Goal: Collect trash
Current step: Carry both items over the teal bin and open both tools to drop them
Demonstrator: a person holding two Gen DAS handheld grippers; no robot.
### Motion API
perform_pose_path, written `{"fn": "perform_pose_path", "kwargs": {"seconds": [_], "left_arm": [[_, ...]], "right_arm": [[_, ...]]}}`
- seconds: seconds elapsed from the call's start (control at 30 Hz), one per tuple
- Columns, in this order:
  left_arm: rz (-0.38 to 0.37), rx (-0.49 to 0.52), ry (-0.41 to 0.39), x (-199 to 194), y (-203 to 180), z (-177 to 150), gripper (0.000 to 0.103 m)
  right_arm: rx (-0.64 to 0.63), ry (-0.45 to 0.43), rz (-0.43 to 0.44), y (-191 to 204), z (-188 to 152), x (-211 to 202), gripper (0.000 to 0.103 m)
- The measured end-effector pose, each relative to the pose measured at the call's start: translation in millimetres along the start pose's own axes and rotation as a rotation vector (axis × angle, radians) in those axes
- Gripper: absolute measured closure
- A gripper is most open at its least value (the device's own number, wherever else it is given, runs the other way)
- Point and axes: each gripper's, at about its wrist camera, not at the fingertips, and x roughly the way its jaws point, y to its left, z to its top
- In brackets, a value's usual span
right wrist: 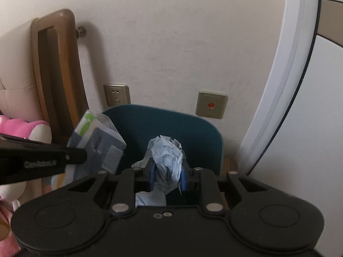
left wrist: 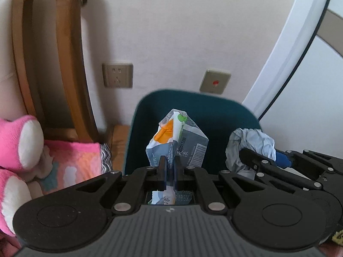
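left gripper (left wrist: 169, 167) angled downward, jaws nearly together and clamped, right gripper (right wrist: 167, 174) alongside, angled downward, jaws narrowly parted, clamped

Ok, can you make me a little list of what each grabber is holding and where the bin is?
left gripper: shut on flattened carton
right gripper: shut on crumpled blue paper
bin: dark teal, right behind both grippers, against the wall
beside bin: wooden chair, pink plush toy
on wall: socket, red button plate

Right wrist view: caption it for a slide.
Right claw grips crumpled blue paper above the teal bin.
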Motion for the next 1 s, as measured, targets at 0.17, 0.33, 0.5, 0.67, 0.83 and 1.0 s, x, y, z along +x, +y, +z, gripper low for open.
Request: {"fn": "perform_pose_path", "kwargs": {"seconds": [0.17,0.33,0.5,0.67,0.83,1.0], "left_arm": [[0.005,0.031,0.045,18,-6,0,0.098],[0.016,0.058,0.105,38,-11,-5,0.098],[0.028,0.078,0.152,53,-10,-11,0.098],[0.009,0.072,0.208,64,-6,-14,0.098],[0.0,0.06,0.216,64,-6,-13,0.097],[-0.018,0.031,0.198,54,-4,-14,0.096]], "right_arm": [[-0.022,0.033,-0.002,3,-2,15,0.082],[-0.033,0.08,0.003,4,-6,28,0.077],[-0.067,0.131,-0.003,7,-11,38,0.074],[-0.068,0.14,0.017,7,-15,38,0.065],[-0.063,0.14,0.026,5,-16,33,0.056],[-0.058,0.112,0.044,1,-12,20,0.052]]}}
